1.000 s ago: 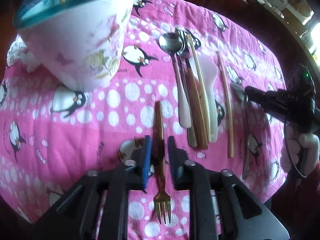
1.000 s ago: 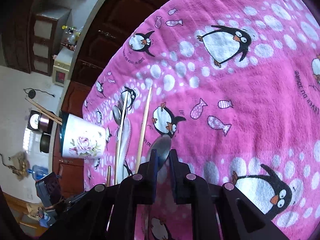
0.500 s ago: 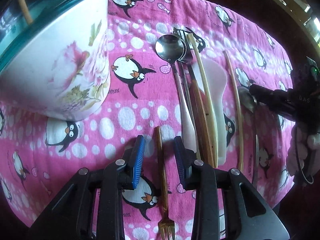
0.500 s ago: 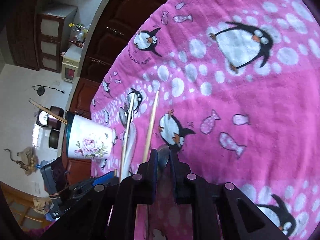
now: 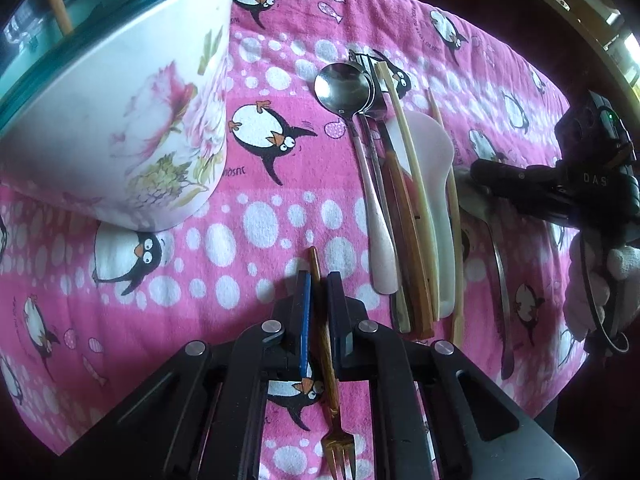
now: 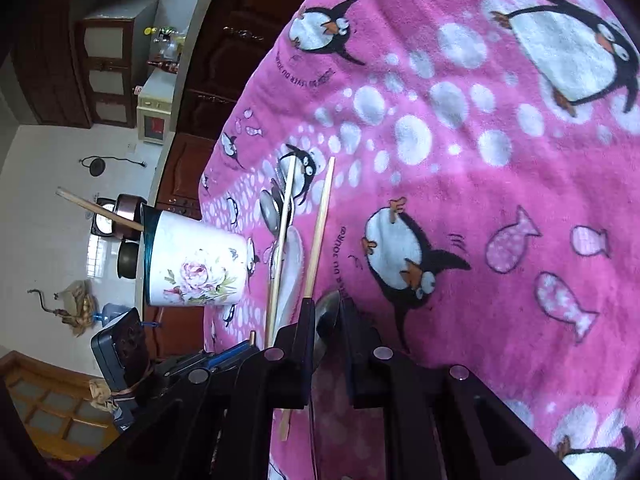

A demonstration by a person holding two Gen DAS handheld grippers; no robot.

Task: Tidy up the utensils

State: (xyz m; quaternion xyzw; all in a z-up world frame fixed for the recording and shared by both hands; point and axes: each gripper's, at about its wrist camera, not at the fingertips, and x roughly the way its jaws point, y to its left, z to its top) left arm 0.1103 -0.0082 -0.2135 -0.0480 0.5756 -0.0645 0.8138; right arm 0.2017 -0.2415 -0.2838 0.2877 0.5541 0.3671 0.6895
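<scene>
The left hand-held gripper is closed on the thin handle of a gold-coloured metal fork lying on the pink penguin-print cloth over the worktop, and the right hand-held gripper pinches the bowl of a steel spoon. Both are light, stiff and slippery, so a mid-handle grip seems safest. The white floral ceramic cup stands near, with open cloth between; the remaining utensils crowd just right.

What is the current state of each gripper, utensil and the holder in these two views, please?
Left gripper: shut on the gold fork's handle.
Gold fork: gripped, tines toward the camera.
Right gripper: shut on a steel spoon.
Steel spoon: gripped at its bowl.
White floral ceramic holder: upright, one wooden chopstick inside.
Remaining utensil pile: lying flat on the cloth.
</scene>
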